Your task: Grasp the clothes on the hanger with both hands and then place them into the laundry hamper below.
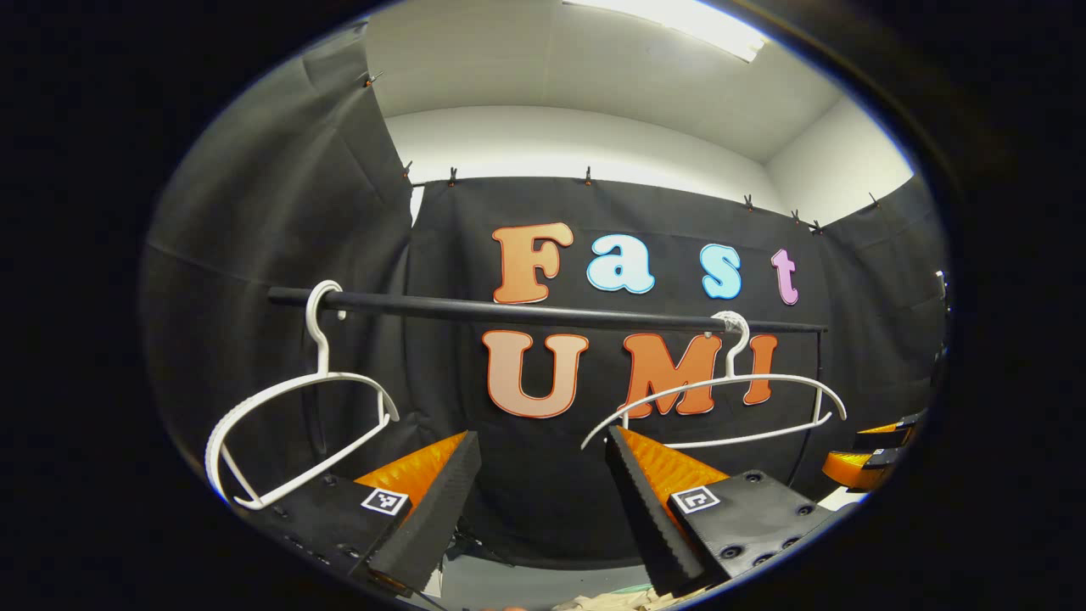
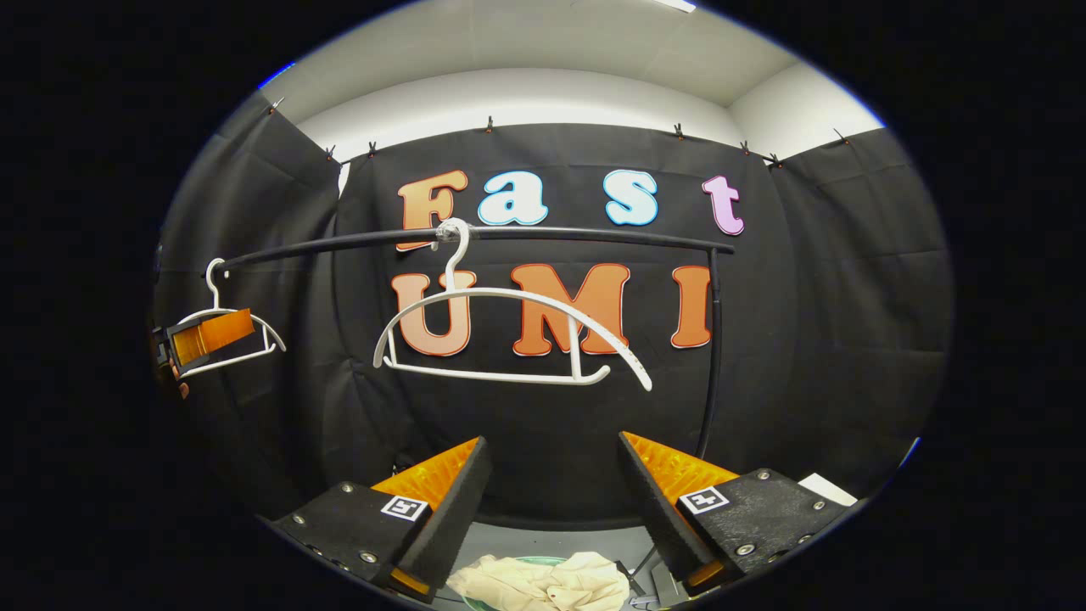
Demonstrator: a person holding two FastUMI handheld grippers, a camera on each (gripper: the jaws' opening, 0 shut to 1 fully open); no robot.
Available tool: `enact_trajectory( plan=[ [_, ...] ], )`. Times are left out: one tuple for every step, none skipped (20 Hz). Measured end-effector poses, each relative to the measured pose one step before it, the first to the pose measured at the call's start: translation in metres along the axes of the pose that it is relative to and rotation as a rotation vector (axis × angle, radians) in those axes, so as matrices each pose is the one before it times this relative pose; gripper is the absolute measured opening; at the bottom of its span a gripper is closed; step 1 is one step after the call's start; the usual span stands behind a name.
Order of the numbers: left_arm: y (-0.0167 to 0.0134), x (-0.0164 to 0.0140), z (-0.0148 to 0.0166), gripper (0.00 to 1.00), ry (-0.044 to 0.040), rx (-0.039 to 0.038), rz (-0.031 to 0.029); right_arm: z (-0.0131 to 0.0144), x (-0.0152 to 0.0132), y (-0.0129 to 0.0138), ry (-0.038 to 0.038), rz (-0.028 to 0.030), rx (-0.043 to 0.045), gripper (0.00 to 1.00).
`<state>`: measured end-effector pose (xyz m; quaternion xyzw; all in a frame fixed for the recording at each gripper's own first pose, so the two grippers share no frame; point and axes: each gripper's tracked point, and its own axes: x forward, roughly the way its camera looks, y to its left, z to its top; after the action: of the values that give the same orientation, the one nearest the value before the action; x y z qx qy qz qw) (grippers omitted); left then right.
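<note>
A staged recording booth inside a plain white room, not a lived-in home. Black cloth point(image 2: 831, 322) hangs as walls ahead of and to both sides of the gripper, pinned along its top edge with small clips point(image 2: 489, 125). Above the cloth, white wall and ceiling with a bright strip light point(image 1: 679, 21). Ahead of the gripper, a black clothes rail point(image 2: 585, 238) carries two bare white plastic hangers point(image 2: 501, 335). Below the gripper lies crumpled pale clothing point(image 2: 543, 581).

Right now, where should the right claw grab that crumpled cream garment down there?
Probably pinch a raised fold on top of the cream garment, coming down from above. It lies bunched in a heap below the open right claw, so folds stand up as ridges.
</note>
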<state>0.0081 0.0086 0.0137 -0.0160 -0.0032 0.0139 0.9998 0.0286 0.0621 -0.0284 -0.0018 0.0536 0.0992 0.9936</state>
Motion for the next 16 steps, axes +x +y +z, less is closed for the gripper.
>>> enact_trajectory(
  plan=[
    [-0.00151, 0.0038, 0.00058, 0.96, -0.00301, 0.0014, -0.00386, 0.00109, 0.00082, -0.00038, -0.00417, -0.00699, -0.00167, 0.92],
    [-0.00237, 0.00363, -0.00027, 0.96, -0.00297, 0.00077, -0.00562, -0.00294, 0.00277, -0.0001, -0.00145, -0.00624, -0.00548, 0.92],
    [-0.00258, 0.00459, 0.00033, 0.96, -0.00416, 0.00246, -0.0064, -0.00392, 0.00268, -0.00113, 0.00515, -0.00509, -0.00689, 0.92],
    [-0.00288, 0.00446, 0.00045, 0.96, -0.00686, 0.00717, -0.00912, -0.00432, 0.00354, -0.0006, 0.00516, -0.00749, -0.00509, 0.92],
    [-0.00285, 0.00442, -0.00108, 0.96, -0.00227, 0.01053, -0.00811, -0.00338, 0.00332, -0.00142, 0.00137, -0.0107, 0.00198, 0.92],
    [-0.00293, 0.0032, -0.00243, 0.96, -0.00004, 0.00595, -0.0076, -0.00225, -0.00045, -0.00111, 0.00377, -0.00118, 0.0086, 0.92],
    [-0.00471, 0.00239, -0.00197, 0.97, 0.001, -0.00443, -0.01056, -0.00253, 0.0015, 0.00275, -0.00054, 0.00957, 0.00769, 0.92],
    [-0.0063, 0.00262, -0.00257, 0.94, 0.00479, -0.0108, -0.01391, -0.00067, 0.00091, 0.00177, -0.0011, 0.00536, 0.00218, 0.92],
    [-0.00447, 0.00151, -0.0024, 0.95, 0.00353, -0.00996, -0.013, -0.00065, 0.00068, -0.00291, -0.00386, -0.00511, -0.00423, 0.92],
    [-0.00148, 0.00164, -0.00065, 0.97, -0.00368, -0.00621, -0.00211, 0.00236, 0.00183, -0.0026, -0.00746, -0.00515, -0.01032, 0.92],
    [0.00131, 0.00211, 0.00086, 0.96, -0.01133, -0.0046, 0.0046, 0.00196, 0.00111, -0.00345, -0.01032, -0.00157, -0.01163, 0.92],
    [0.00165, 0.00121, 0.00128, 0.94, -0.01458, -0.00765, 0.00832, 0.00246, 0.00328, -0.00476, -0.00983, 0.00002, -0.00901, 0.92],
    [0.00071, 0.00039, 0.00102, 0.94, -0.01775, -0.01538, 0.01419, 0.00376, 0.00355, -0.00315, -0.01108, 0.00514, -0.01053, 0.92],
    [0.00126, 0.00136, 0.00027, 0.94, -0.01113, -0.01873, 0.01639, -0.0009, 0.00351, -0.00629, 0.00567, 0.0003, -0.00972, 0.92],
    [-0.00099, 0.00279, -0.00014, 0.96, -0.00499, -0.01333, 0.00912, -0.00128, 0.00208, -0.00683, 0.0088, -0.00188, -0.0112, 0.92],
    [-0.00294, 0.00331, 0.00225, 0.97, -0.00631, -0.00218, 0.0062, 0.00222, 0.00268, -0.00804, -0.00228, -0.00468, -0.00863, 0.92]
  ],
)
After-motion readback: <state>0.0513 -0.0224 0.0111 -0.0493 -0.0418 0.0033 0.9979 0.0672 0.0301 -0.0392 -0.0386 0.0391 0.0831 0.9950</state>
